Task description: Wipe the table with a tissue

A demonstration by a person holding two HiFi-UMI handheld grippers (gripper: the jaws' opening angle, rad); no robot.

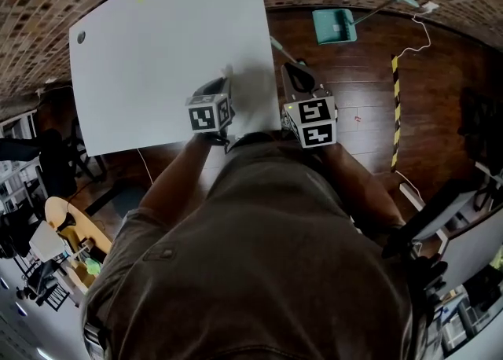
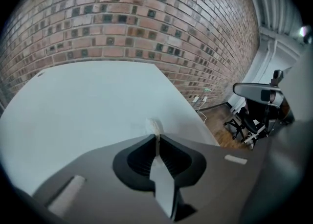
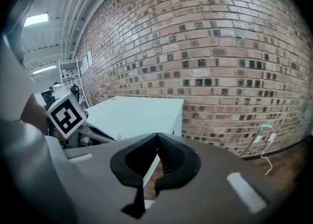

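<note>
Wiping stage, near to far. Closest to you, your left gripper [image 1: 222,83] sits above the near edge of the table [image 1: 149,44], close to its right corner. Its jaws are pressed together on a tissue [image 2: 154,126]: a thin white strip runs between them and bunches at the tips. Whether the tissue touches the top cannot be told. Your right gripper [image 3: 157,139] is just beside the table's right edge, above the wooden floor [image 1: 354,99], with its jaws closed tip to tip and nothing between them. Beyond, the white top runs bare to the brick wall [image 2: 146,22], with no mark or streak to show which part is wiped. Judged so, the tissue is in hand and at the table; strokes across the far surface are probably left to do.
</note>
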